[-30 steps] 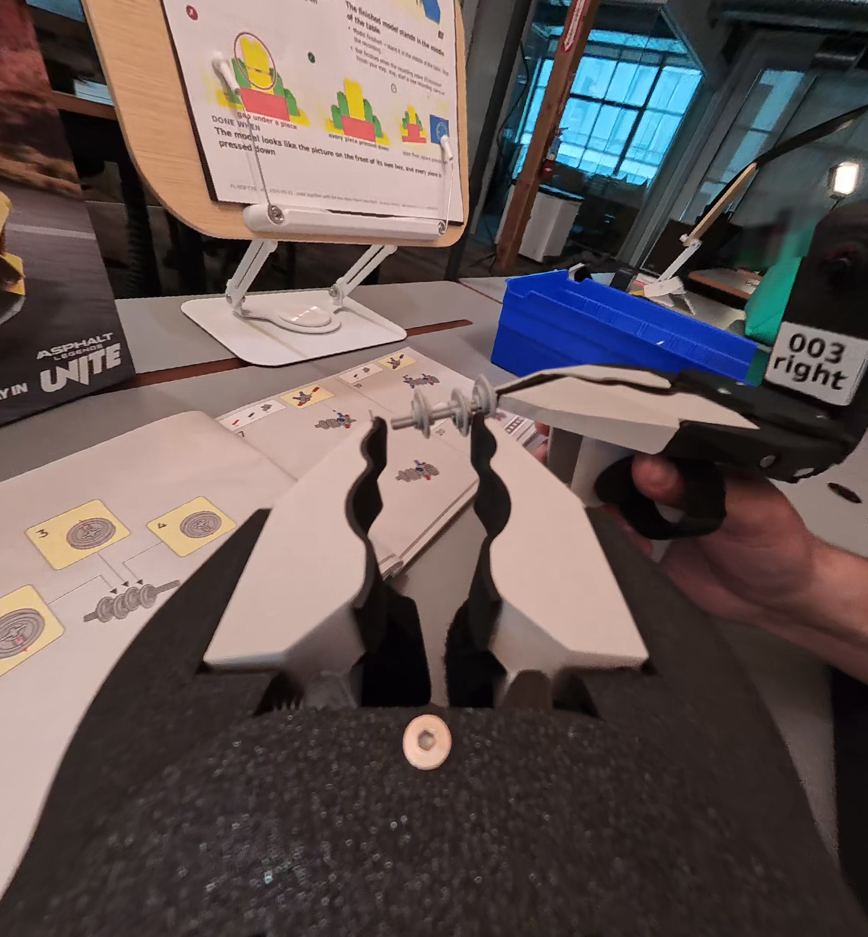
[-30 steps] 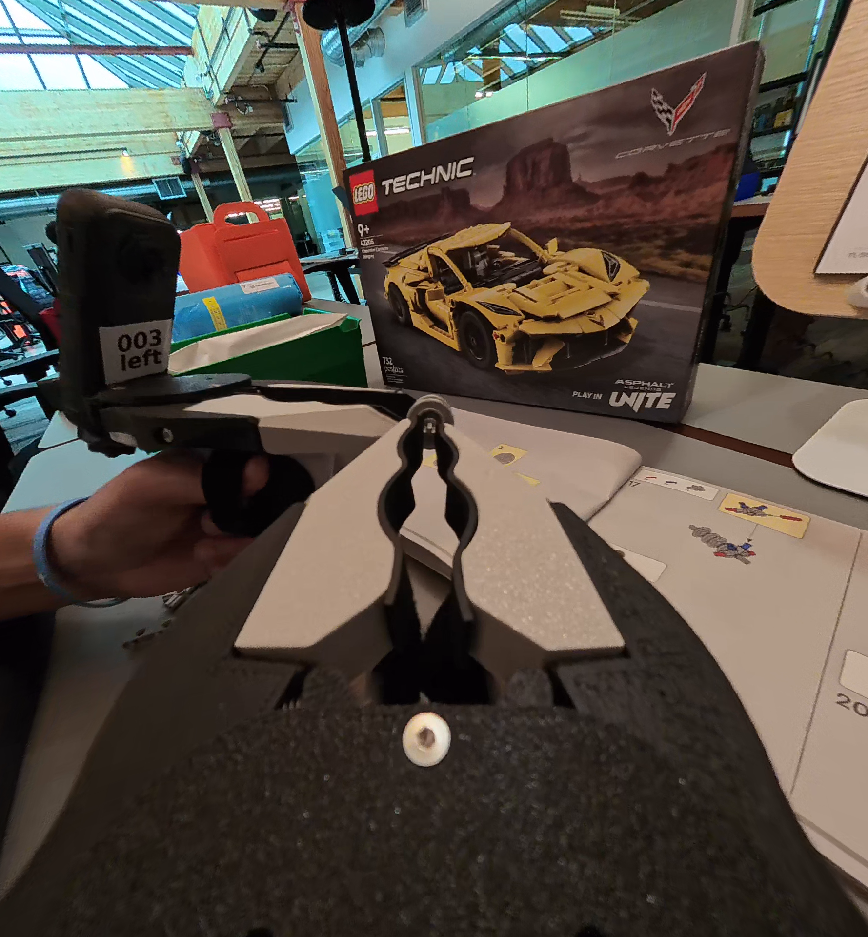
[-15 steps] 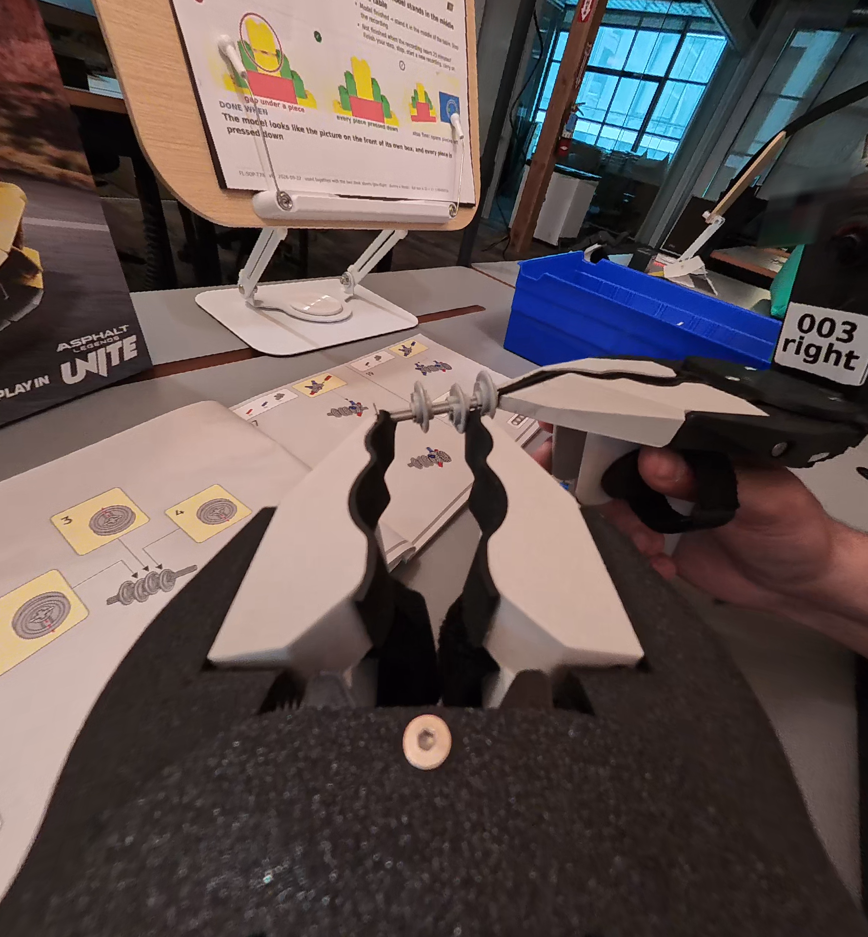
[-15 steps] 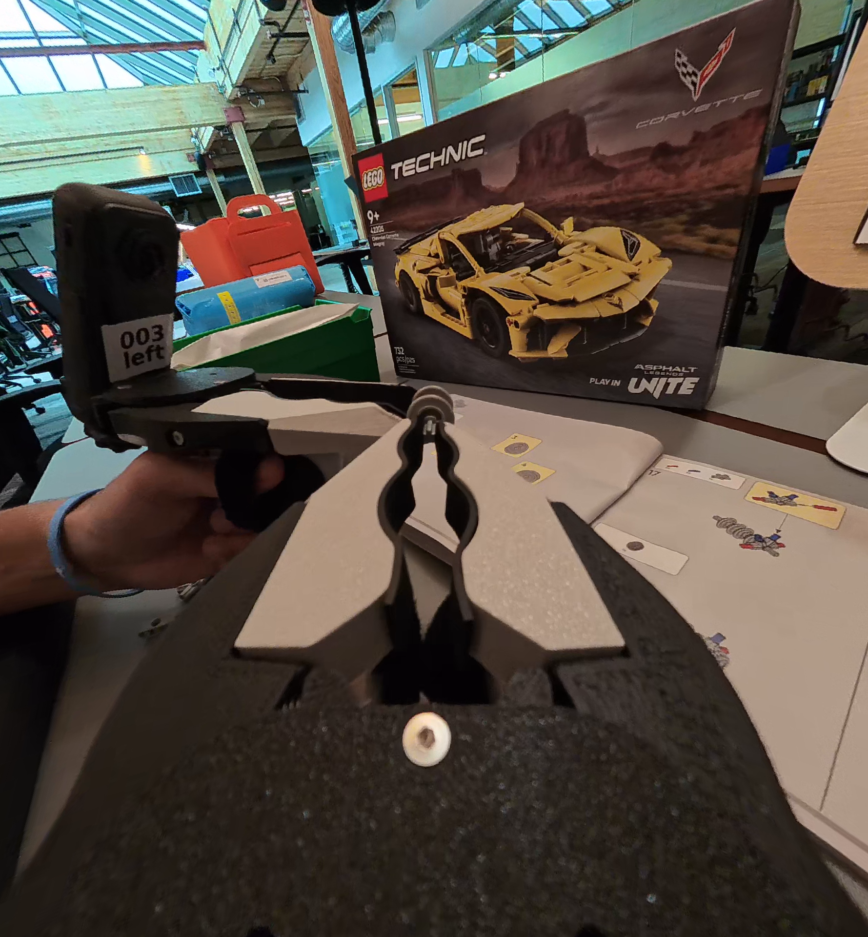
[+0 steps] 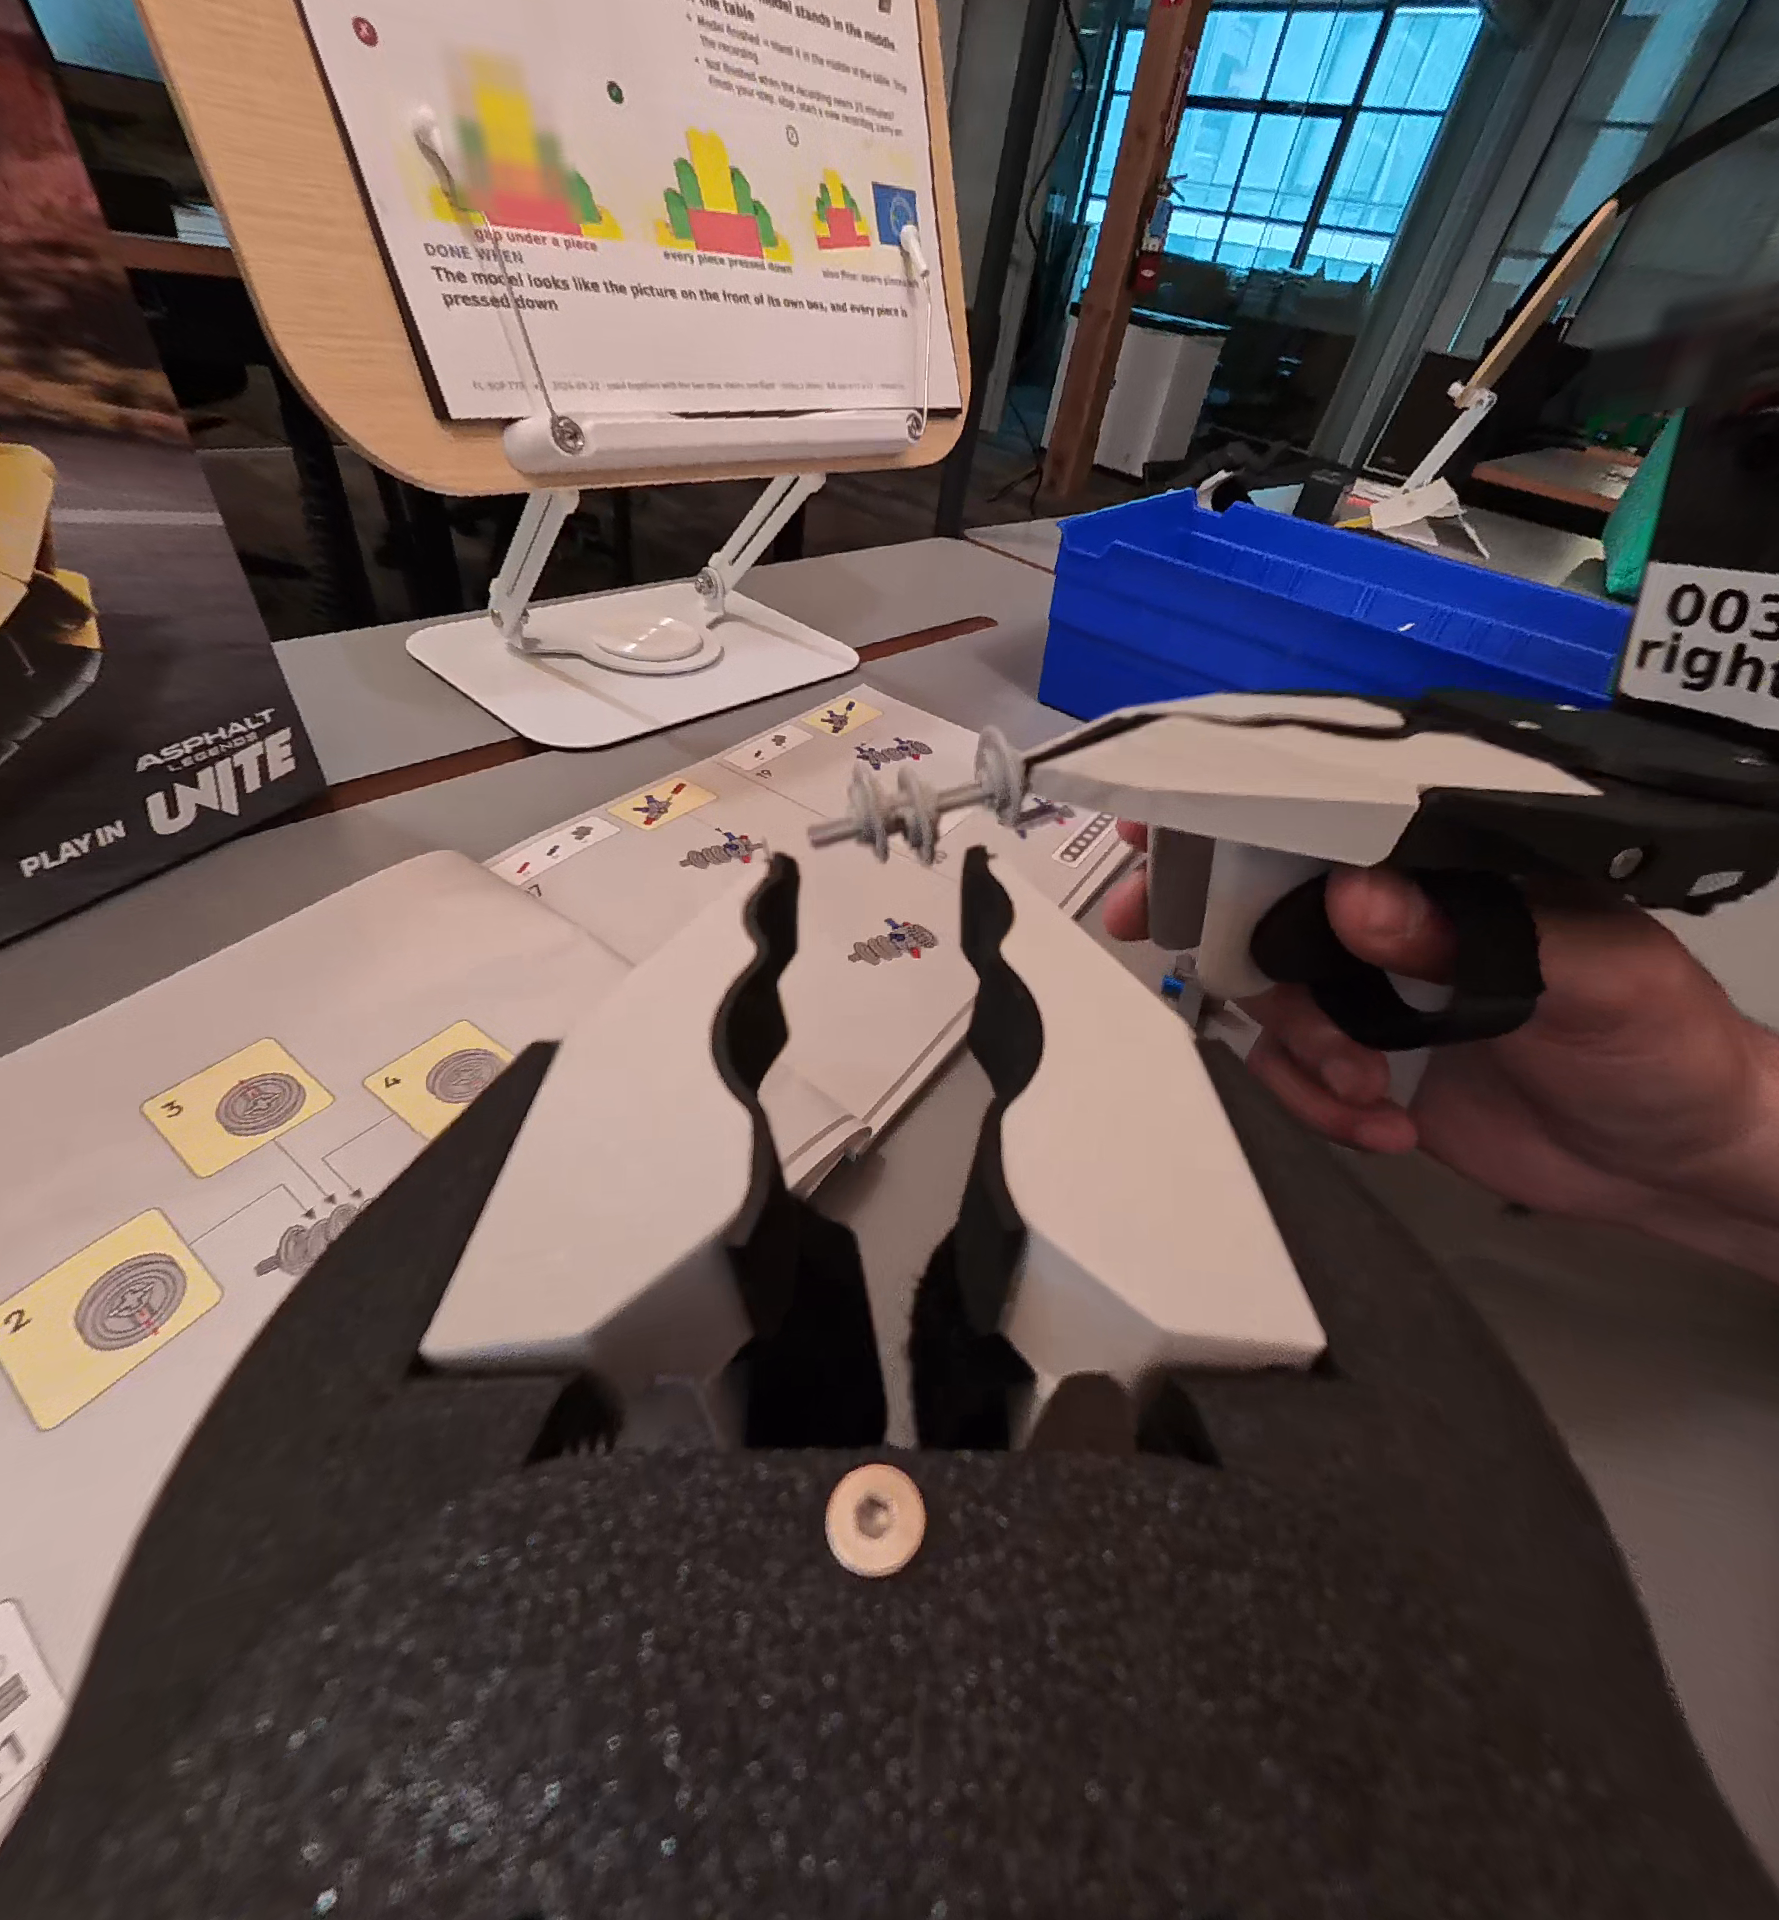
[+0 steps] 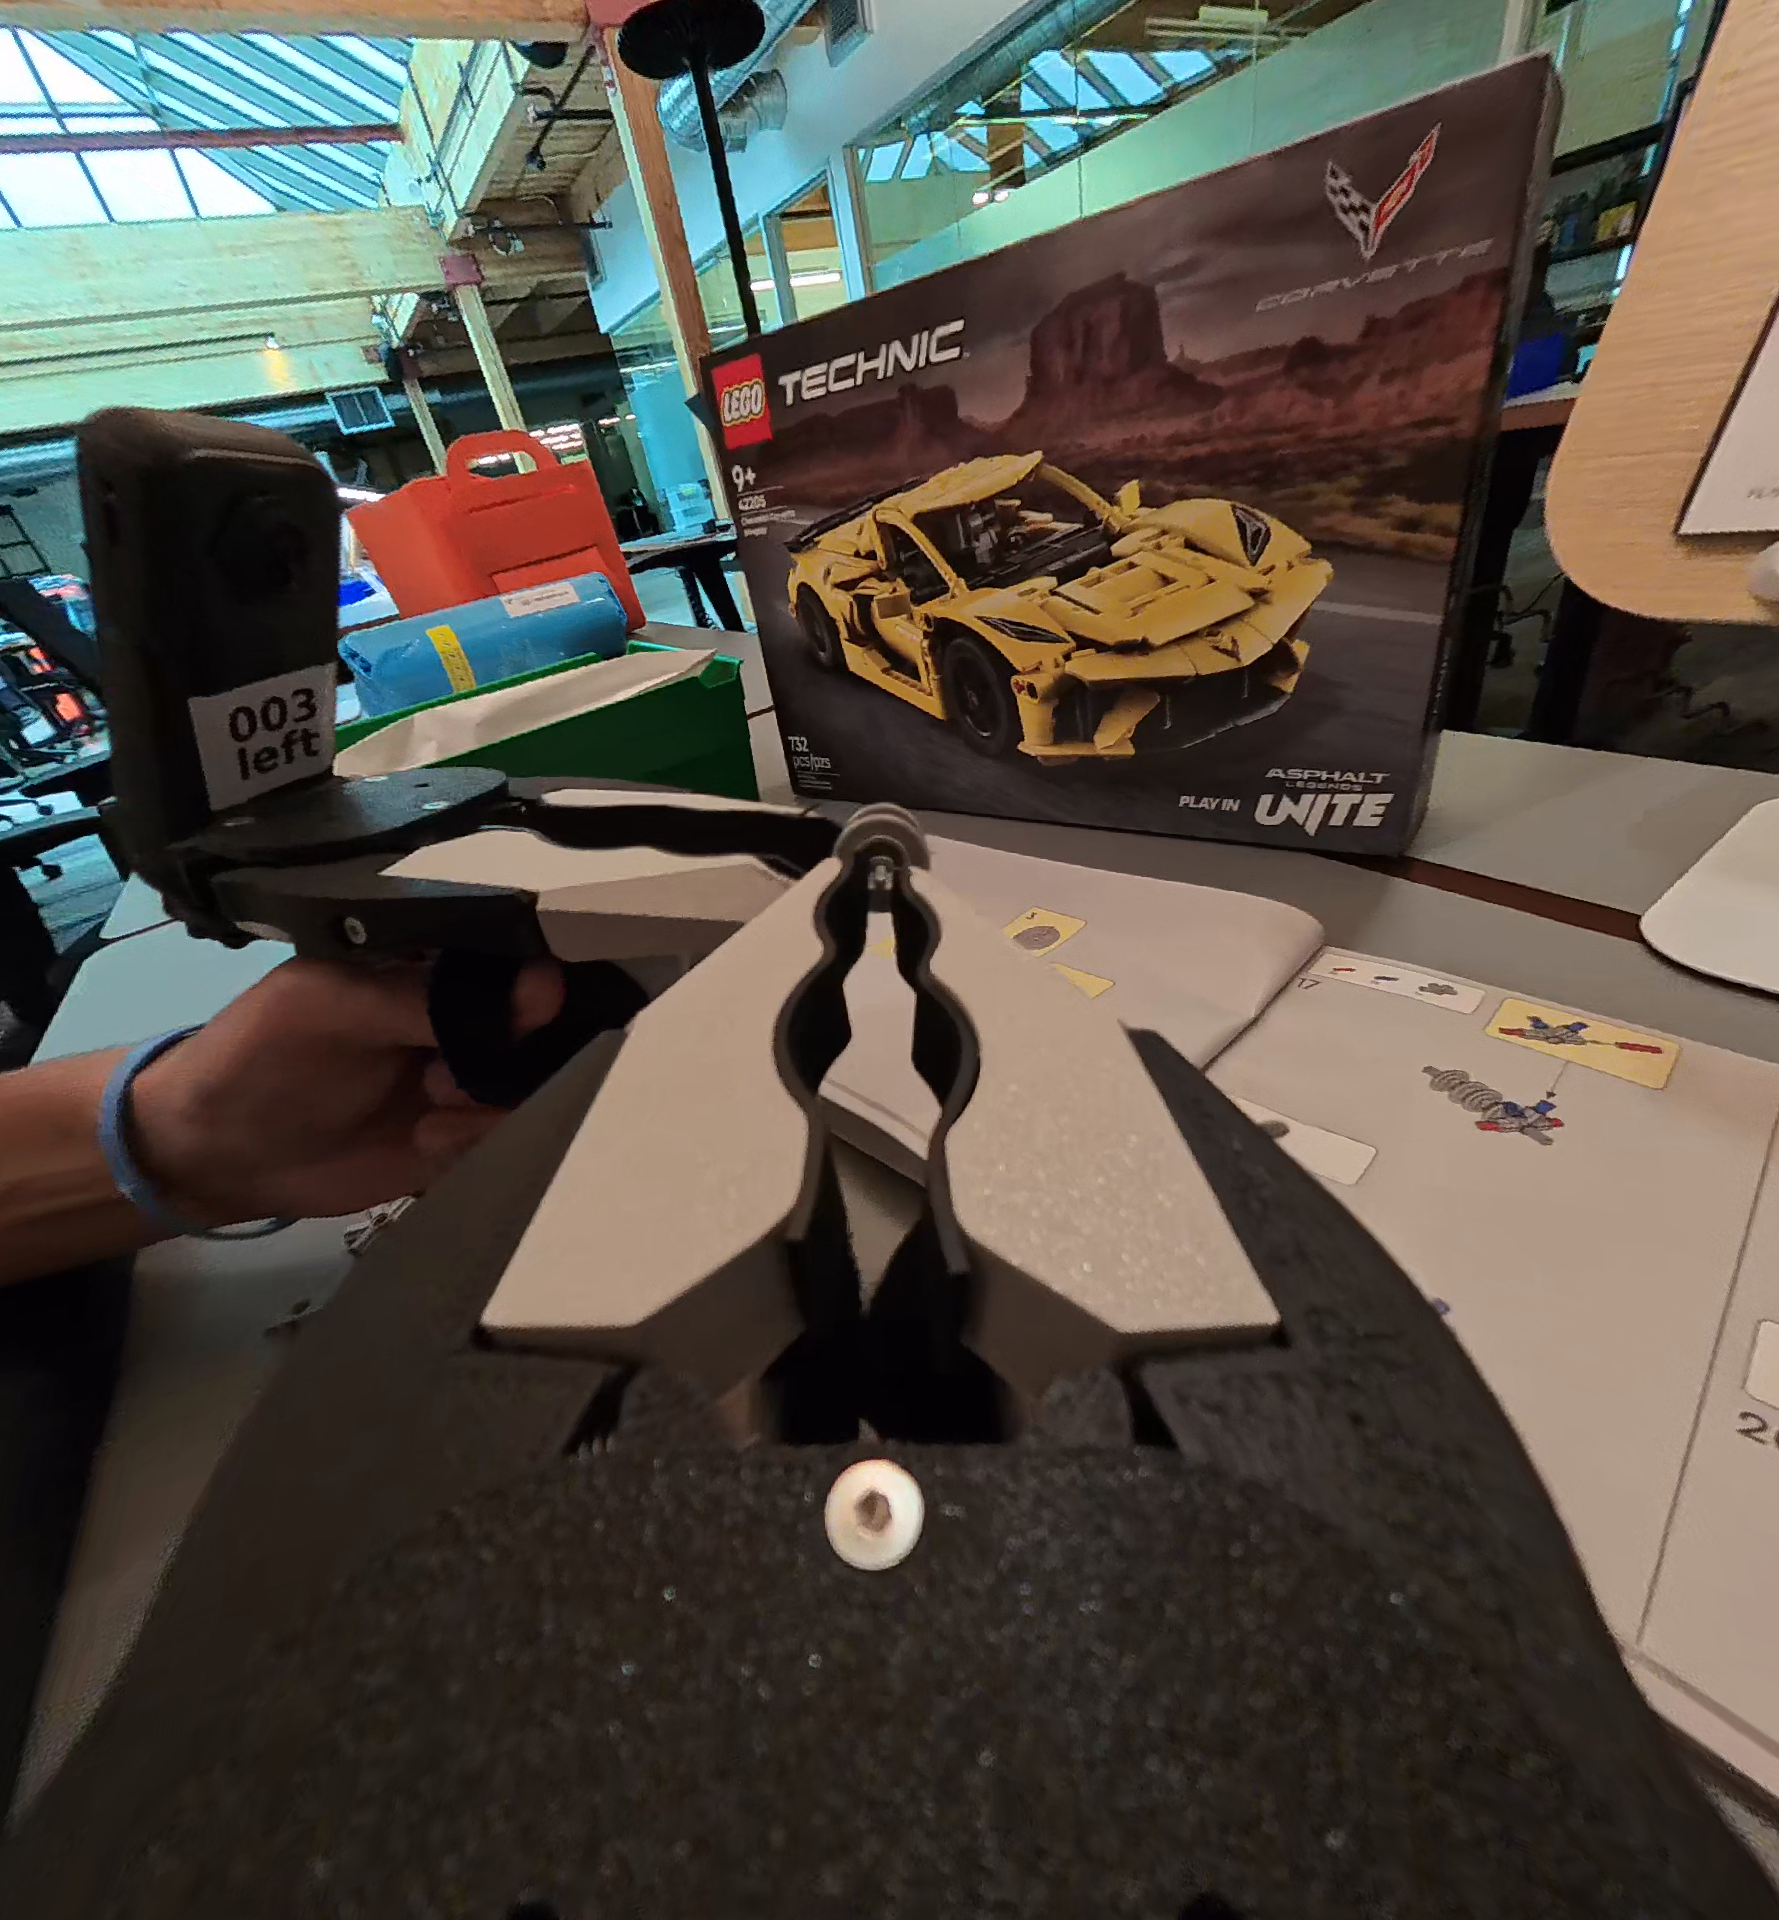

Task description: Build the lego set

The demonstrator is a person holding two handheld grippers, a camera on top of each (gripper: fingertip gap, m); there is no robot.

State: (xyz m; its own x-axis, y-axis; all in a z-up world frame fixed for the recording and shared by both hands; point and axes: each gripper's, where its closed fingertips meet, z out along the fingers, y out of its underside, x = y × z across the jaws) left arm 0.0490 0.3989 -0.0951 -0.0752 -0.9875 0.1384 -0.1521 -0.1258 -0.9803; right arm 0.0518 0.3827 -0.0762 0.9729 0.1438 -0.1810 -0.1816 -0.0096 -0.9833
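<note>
Pinched at one end by the closed right hand-held gripper (image 6: pixel 880 878), the thin grey axle carrying three grey discs (image 5: pixel 916 805) was held above the open instruction booklet (image 5: pixel 241 1039), just beyond the open left hand-held gripper (image 5: pixel 874 873), which would best be closed squarely on the bare axle tip.

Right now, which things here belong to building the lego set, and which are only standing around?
For the job:
- axle with grey discs, held by right gripper
- open left gripper
- instruction booklet
- set box

Just around:
- blue bin
- green bin
- orange case

grey tongs (image 5: pixel 874 873), black foam, blue wristband (image 6: pixel 126 1127)
</note>
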